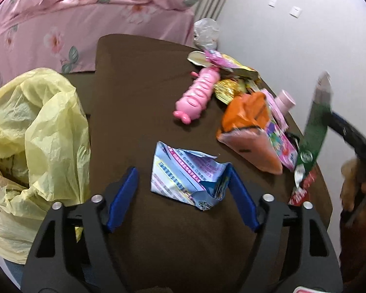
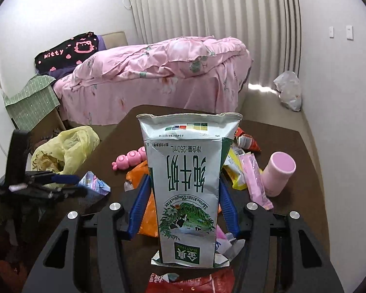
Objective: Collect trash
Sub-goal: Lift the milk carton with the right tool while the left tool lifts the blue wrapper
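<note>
A pink-quilted bed (image 2: 158,73) fills the far side of the room. Nearer, a brown table (image 1: 139,92) carries the litter, with a yellow trash bag (image 1: 34,131) slumped open at its left edge. The right gripper (image 2: 184,210) has its blue pads clamped on a flattened milk carton (image 2: 185,185), lifted above the table. The left gripper (image 1: 183,195) stands wide apart around a crumpled blue wrapper (image 1: 183,173); its right pad seems to be touching it, though blur hides it.
</note>
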A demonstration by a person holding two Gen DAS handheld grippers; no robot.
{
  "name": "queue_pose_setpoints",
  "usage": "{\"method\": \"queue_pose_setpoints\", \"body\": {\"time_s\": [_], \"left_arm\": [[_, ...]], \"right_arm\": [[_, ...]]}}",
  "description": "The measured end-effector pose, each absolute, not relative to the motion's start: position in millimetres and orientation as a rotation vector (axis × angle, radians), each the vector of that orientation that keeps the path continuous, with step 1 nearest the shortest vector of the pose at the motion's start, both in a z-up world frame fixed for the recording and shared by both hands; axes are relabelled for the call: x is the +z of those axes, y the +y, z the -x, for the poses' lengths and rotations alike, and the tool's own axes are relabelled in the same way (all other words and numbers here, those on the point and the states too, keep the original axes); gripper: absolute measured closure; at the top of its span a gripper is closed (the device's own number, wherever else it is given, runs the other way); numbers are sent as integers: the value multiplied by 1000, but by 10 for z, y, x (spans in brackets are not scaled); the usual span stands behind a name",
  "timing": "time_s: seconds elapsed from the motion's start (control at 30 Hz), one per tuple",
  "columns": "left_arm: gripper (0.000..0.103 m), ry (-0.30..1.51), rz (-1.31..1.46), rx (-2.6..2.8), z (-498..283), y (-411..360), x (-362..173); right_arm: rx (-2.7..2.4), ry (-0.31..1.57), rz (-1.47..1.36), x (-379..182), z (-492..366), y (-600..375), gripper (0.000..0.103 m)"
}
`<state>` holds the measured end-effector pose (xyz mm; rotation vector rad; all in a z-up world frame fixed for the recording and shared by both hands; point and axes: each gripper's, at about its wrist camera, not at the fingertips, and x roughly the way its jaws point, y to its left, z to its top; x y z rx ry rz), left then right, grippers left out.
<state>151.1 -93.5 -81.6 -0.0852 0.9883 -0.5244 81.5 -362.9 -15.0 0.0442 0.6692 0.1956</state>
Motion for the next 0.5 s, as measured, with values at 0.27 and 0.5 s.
{"method": "queue_pose_setpoints", "body": {"time_s": [0.27,0.5], "left_arm": [[65,1011,4,-501,-1623,-1118,-882],[99,995,25,-466,-1574,-1075,-877]], "right_arm": [[190,646,-39,-200,-716,-3611,52],[189,591,-54,-64,-587,-3641,52]]}}
